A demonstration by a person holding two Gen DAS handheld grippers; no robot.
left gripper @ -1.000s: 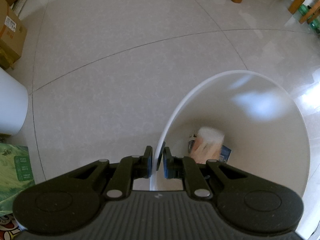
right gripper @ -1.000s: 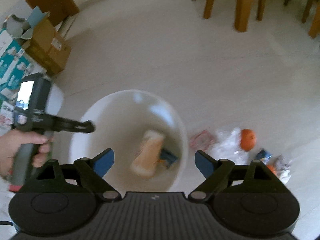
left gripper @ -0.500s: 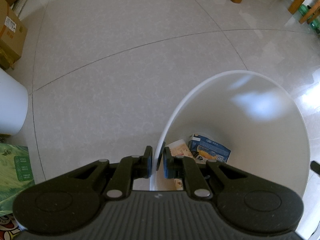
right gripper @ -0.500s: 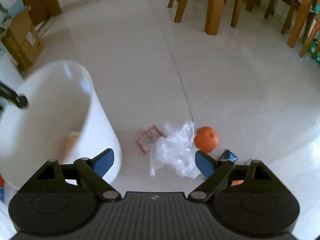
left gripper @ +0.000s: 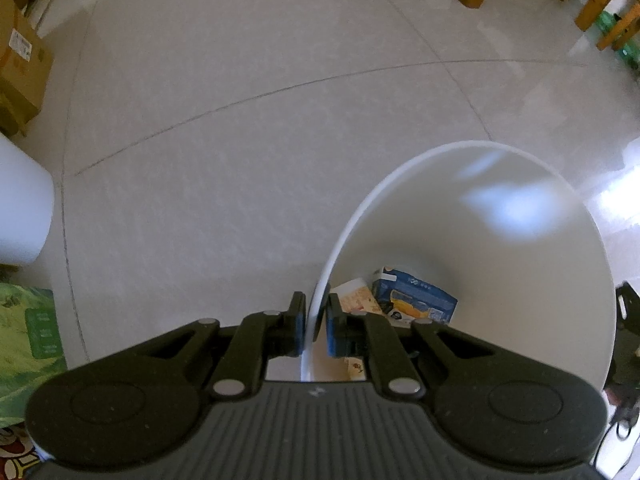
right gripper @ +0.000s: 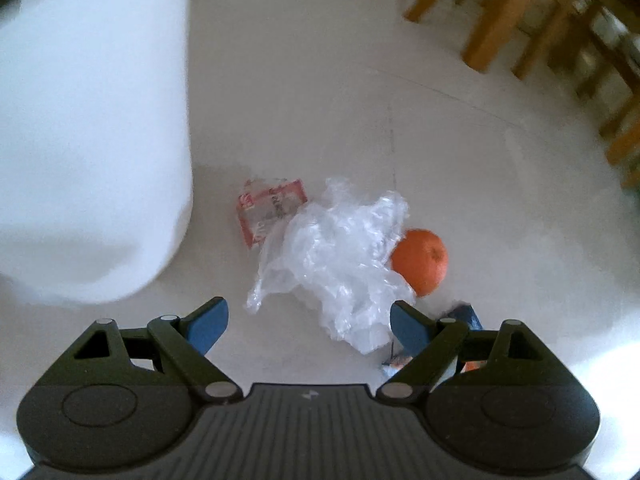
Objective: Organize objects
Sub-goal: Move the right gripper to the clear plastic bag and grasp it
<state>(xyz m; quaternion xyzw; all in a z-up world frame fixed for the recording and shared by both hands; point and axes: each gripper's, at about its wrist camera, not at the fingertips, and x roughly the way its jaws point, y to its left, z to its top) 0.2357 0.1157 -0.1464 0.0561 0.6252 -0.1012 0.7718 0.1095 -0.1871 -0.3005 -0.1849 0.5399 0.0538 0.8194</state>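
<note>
With the left gripper (left gripper: 313, 330) clamped on the white bin (left gripper: 500, 240) rim, the empty, wide-open right gripper (right gripper: 309, 330) should centre over the crumpled plastic bag (right gripper: 336, 256) beside that bin, avoiding the orange (right gripper: 420, 260) touching it.

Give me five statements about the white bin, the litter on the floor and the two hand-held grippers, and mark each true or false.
1. The left hand-held gripper is clamped on the rim of the white bin. True.
2. The right hand-held gripper holds the orange. False: its jaws are open and empty, and the orange lies on the floor.
3. The bin is empty. False: a blue carton and a pale packet lie at its bottom.
4. A crumpled clear plastic bag lies between a red-edged wrapper and the orange. True.
5. The plastic bag is inside the bin. False: it lies on the floor beside the bin.
</note>
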